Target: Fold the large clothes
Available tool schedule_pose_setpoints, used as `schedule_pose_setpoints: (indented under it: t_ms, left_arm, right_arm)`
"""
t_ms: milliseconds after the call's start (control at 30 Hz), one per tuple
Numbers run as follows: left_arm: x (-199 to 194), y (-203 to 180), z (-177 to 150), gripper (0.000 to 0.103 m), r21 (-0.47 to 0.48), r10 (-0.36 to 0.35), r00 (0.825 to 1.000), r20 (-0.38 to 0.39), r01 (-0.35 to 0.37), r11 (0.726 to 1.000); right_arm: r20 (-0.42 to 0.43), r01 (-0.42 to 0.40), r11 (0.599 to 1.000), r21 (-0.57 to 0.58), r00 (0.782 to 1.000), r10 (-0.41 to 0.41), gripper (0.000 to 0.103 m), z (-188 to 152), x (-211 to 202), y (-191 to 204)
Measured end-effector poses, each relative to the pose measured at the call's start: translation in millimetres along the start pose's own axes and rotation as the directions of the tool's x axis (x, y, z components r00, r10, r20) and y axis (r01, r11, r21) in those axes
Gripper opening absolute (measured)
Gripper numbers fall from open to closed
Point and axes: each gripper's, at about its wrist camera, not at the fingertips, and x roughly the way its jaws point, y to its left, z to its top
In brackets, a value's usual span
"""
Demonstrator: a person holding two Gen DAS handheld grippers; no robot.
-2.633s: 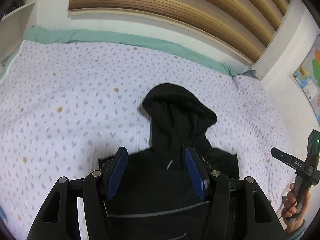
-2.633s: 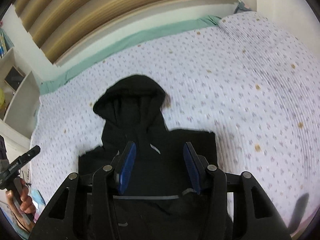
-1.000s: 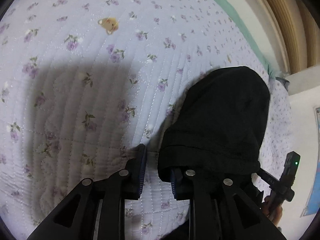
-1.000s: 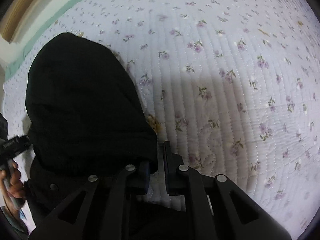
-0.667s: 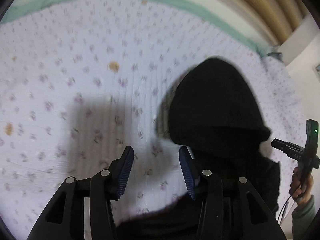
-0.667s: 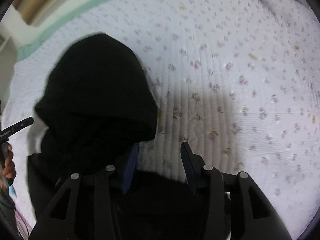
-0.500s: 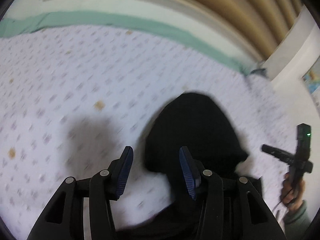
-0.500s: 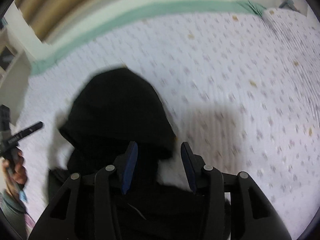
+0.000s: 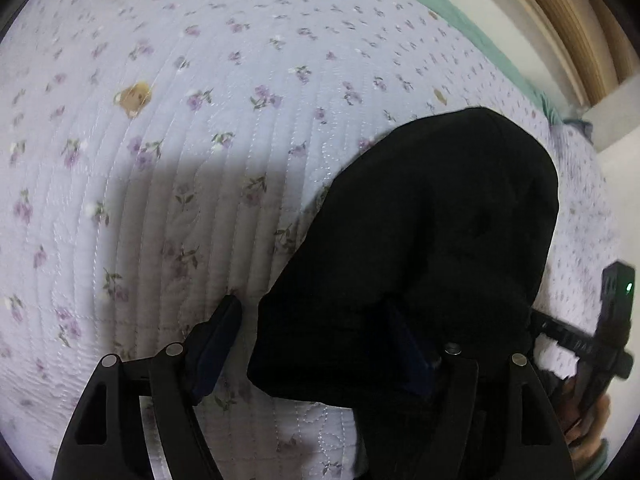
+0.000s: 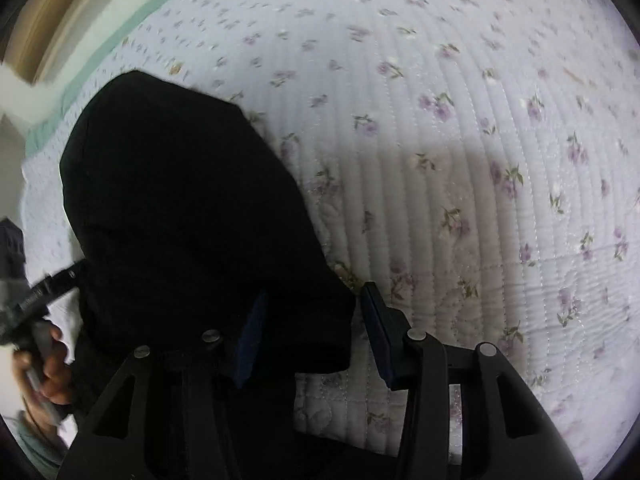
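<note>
Left wrist view looks steeply down on a black hoodie (image 9: 432, 240) lying on a bed; its hood fills the right half of the picture, rounded end toward the headboard side. The near left corner of the hood lies between the fingers of the left gripper (image 9: 316, 344), whose jaws have just been opening and now stand wide apart: the left finger (image 9: 218, 344) is over bare quilt beside the cloth, the right finger (image 9: 408, 352) sits over the dark fabric, and neither pad presses on it. From the right wrist view, the same hood (image 10: 184, 208) takes up the left half, and its near right corner lies between the spread fingers of the right gripper (image 10: 316, 332), which do not pinch it either. Under the hoodie is a pale lilac quilt (image 9: 200, 140) printed with small purple flowers and stitched in lines, with a green sheet edge (image 10: 120, 40) along its far side. At the outer edge of each picture a hand (image 10: 48, 364) holds the other gripper's handle.
</note>
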Motion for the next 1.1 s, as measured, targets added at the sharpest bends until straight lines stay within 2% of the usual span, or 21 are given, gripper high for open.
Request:
schedule_pose_setpoints:
  t_ms: [100,167,267,367,433,533,700,800,833,900,967,1000,1033,1067,1100]
  left_arm:
    - [-16,-9,2,0.075,0.062,0.029,0.999,0.014,-0.03,0.998]
    - [-37,-7,8,0.074,0.077,-0.007,0.999,0.047,0.003,0.997]
    - [-77,-8,23,0.074,0.103,-0.078,0.989,0.125,0.065,0.993]
    - [-90,-13,45,0.074,0.149,-0.13,0.983,0.13,0.11,0.983]
    - [-83,-25,63,0.075,0.194,-0.146,0.986,0.082,0.128,0.973]
    - [-52,-34,86,0.075,0.187,-0.185,0.983,-0.002,0.182,0.965]
    - [-3,-31,98,0.075,0.115,-0.265,0.958,-0.105,0.277,0.954]
    - [18,-34,95,0.075,0.085,-0.339,0.926,-0.165,0.355,0.931]
    - [23,-37,94,0.075,0.086,-0.343,0.923,-0.174,0.362,0.928]
    - [28,-40,88,0.074,0.096,-0.322,0.932,-0.164,0.34,0.935]
    - [27,-42,80,0.061,0.114,-0.298,0.944,-0.142,0.315,0.942]
    - [23,-42,76,0.048,0.123,-0.302,0.944,-0.135,0.319,0.94]
    - [20,-43,74,0.034,0.128,-0.311,0.941,-0.132,0.327,0.936]
    - [15,-44,71,0.029,0.138,-0.316,0.94,-0.125,0.332,0.933]
    - [7,-46,68,0.024,0.158,-0.31,0.944,-0.112,0.325,0.932]
  right_arm:
    - [-0.006,0.036,0.998,-0.058,0.999,-0.036,0.048,0,-7,7]
    - [-0.004,0.028,0.996,-0.088,1.0,-0.029,0.051,1,-18,12]
    - [0.053,-0.031,0.992,-0.126,0.998,0.038,0.055,10,-52,15]
    - [0.096,-0.064,0.984,-0.164,0.992,0.08,0.057,31,-73,21]
    - [0.105,-0.049,0.981,-0.188,0.992,0.07,0.06,48,-74,29]
    - [0.07,-0.068,0.97,-0.232,0.994,0.087,0.075,69,-62,41]
    - [-0.017,-0.103,0.963,-0.25,0.995,0.103,0.075,101,-27,54]
    - [-0.044,-0.129,0.959,-0.252,0.992,0.122,0.075,114,-12,56]
    - [-0.058,-0.146,0.959,-0.245,0.989,0.136,0.076,117,-4,58]
    - [-0.091,-0.189,0.959,-0.211,0.981,0.173,0.08,122,15,60]
    - [-0.109,-0.207,0.962,-0.18,0.976,0.189,0.083,125,34,68]
    - [-0.109,-0.217,0.959,-0.184,0.974,0.199,0.083,122,40,73]
    - [-0.102,-0.217,0.954,-0.207,0.975,0.2,0.076,118,40,78]
    - [-0.096,-0.218,0.947,-0.235,0.975,0.2,0.055,115,38,83]
    - [-0.097,-0.228,0.935,-0.272,0.973,0.209,0.046,108,33,89]
